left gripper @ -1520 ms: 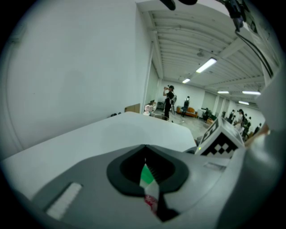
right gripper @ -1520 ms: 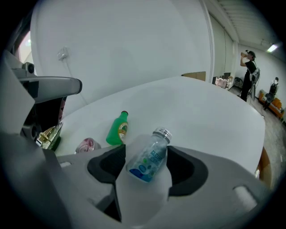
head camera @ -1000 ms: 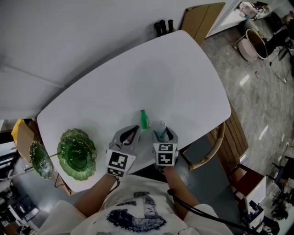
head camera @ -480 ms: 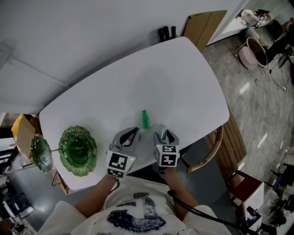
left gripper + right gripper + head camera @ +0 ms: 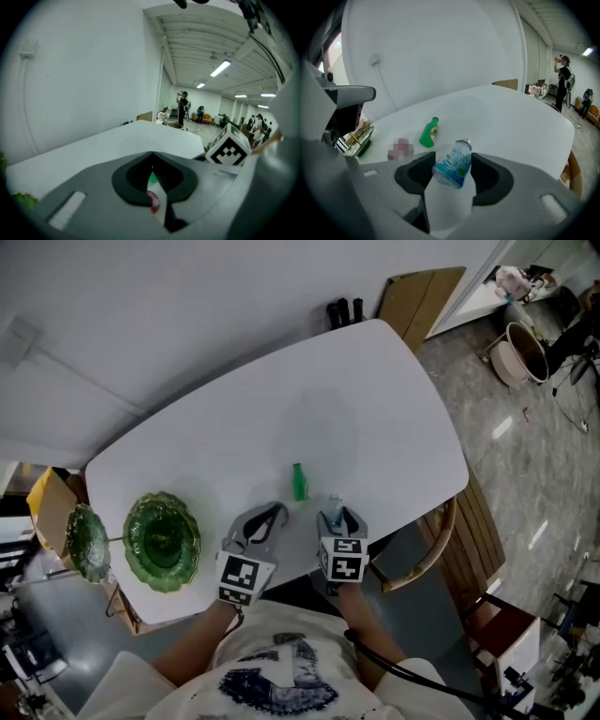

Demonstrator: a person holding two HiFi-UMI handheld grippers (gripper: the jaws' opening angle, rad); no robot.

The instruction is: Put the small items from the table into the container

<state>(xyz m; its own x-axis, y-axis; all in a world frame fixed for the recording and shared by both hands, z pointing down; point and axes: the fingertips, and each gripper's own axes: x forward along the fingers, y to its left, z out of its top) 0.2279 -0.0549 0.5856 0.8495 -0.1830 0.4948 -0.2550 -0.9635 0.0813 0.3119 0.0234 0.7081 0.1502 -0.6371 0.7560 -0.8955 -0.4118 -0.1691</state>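
Note:
A small clear bottle [image 5: 452,164] with a blue label sits tilted between the jaws of my right gripper [image 5: 335,513], shut on it, at the near edge of the white table [image 5: 234,437]. A small green bottle [image 5: 299,482] lies on the table just beyond both grippers, also the green bottle [image 5: 429,132] in the right gripper view. My left gripper [image 5: 270,515] is beside the right one, its jaws pinched on a thin white item [image 5: 155,199] with red and green marks. A green glass bowl [image 5: 161,542] stands at the table's left end.
A second green glass dish [image 5: 84,542] sits past the table's left end. A wooden chair [image 5: 427,549] is tucked under the near right corner. Bare tabletop stretches behind the green bottle. People stand far off in the room [image 5: 183,105].
The head view has shifted slightly. Both grippers keep their holds and stay almost where they were at the near edge.

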